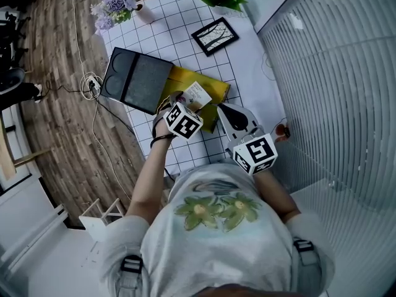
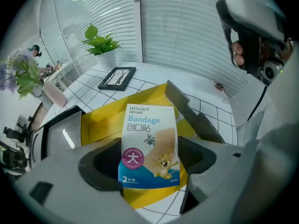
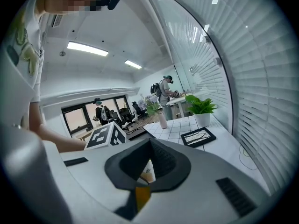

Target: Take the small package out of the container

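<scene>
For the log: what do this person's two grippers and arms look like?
The left gripper and right gripper are pale grey moulded plastic with dark jaw pads. Each carries a white cube printed with black square markers. The person wears a pale short-sleeved T-shirt with a green leaf print, and a dark band on the left wrist.

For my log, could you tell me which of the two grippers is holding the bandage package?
The left gripper: its jaws clamp the bandage package, while the right gripper is shut and empty.
</scene>
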The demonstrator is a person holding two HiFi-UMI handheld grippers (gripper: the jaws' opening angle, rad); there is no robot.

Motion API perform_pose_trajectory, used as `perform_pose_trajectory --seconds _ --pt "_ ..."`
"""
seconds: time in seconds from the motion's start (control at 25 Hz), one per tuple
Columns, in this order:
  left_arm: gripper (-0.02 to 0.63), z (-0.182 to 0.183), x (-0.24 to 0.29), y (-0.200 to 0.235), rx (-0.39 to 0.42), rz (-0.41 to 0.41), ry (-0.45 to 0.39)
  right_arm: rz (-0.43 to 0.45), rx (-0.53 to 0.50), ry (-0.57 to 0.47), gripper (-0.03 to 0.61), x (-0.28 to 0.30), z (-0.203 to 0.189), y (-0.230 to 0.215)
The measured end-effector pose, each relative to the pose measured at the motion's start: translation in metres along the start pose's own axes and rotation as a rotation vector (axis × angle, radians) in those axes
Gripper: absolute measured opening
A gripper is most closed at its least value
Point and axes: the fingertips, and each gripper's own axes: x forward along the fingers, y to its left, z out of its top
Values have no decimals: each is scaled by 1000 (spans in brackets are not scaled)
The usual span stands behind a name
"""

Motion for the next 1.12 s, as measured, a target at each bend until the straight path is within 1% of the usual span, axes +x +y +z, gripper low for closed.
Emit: perform_pose_trajectory --seconds 0.44,0.88,1.12 --pt "360 6 -27 3 -16 35 -59 13 -18 -8 6 0 5 9" --pt "360 15 -57 5 -17 75 -126 21 -38 -16 6 -7 9 19" --pt "360 20 -74 3 -31 94 -171 22 -48 -15 6 -13 9 23"
